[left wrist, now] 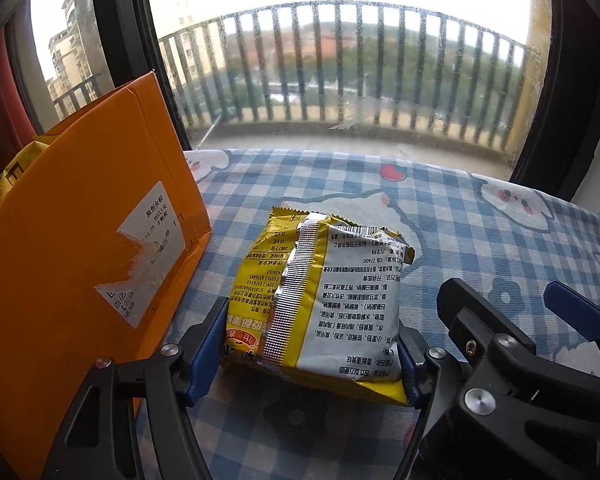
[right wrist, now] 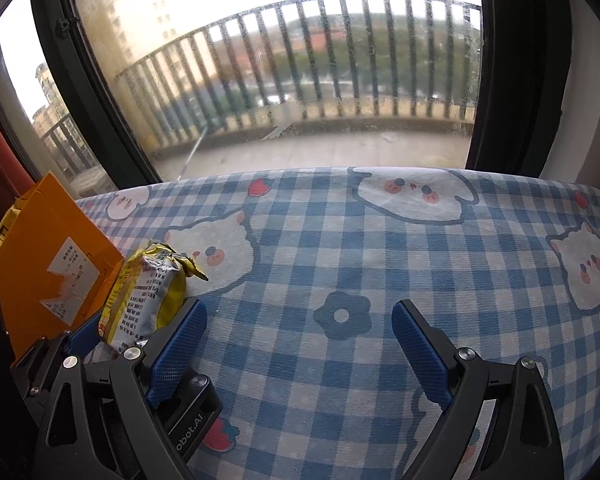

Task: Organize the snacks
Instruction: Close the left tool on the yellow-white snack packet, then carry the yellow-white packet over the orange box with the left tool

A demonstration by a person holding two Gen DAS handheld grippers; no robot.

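Left gripper jaws flanking, touching the snack packet.

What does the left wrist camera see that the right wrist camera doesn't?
Only the left view: the packet's whole back, with its silver seam and small print, and the left tongs pressed on both of its sides.

Only the right view: the right tongs from behind, wide open with nothing between them, and a broad stretch of checked cloth.

Both: the packet, the orange box beside it, the cloth, and the balcony railing outside the window.
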